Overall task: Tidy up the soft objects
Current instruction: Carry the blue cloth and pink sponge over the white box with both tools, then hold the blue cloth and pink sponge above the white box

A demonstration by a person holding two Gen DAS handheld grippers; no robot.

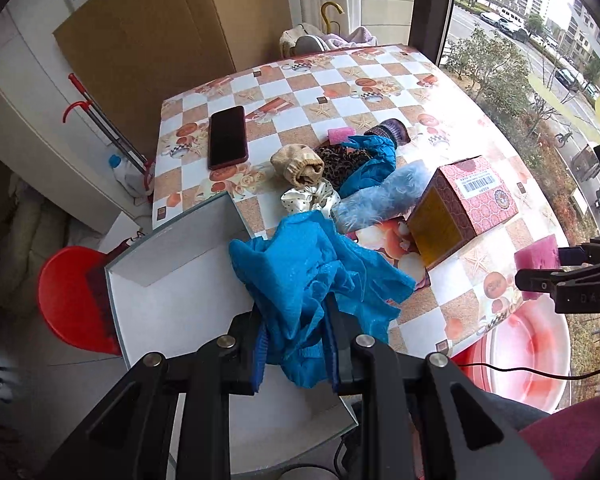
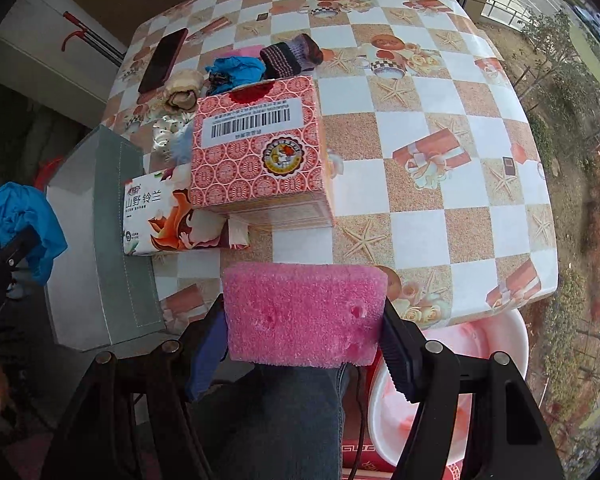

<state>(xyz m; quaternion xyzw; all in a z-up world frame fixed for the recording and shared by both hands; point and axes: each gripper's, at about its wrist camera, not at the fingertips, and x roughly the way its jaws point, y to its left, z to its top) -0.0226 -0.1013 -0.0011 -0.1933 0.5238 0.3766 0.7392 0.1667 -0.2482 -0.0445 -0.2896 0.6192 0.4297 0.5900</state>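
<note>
My left gripper [image 1: 294,354] is shut on a crumpled blue cloth [image 1: 316,276] and holds it over the open grey box [image 1: 172,300] at the table's near left edge. My right gripper [image 2: 304,344] is shut on a pink sponge [image 2: 304,312] at the table's near edge; it also shows in the left wrist view [image 1: 536,272]. A pile of soft things lies mid-table: a beige rolled sock [image 1: 298,164], a second blue cloth [image 1: 370,160], a fluffy light-blue piece [image 1: 380,200], a white dotted scrunchie [image 1: 312,198], a striped sock [image 2: 290,56] and a small pink sponge [image 1: 340,135].
A pink patterned carton [image 2: 260,140] lies on its side mid-table beside a tissue pack [image 2: 160,216]. A dark phone [image 1: 227,136] lies at the far left. A pink basin [image 2: 452,392] and a red stool [image 1: 72,300] stand below the table edge.
</note>
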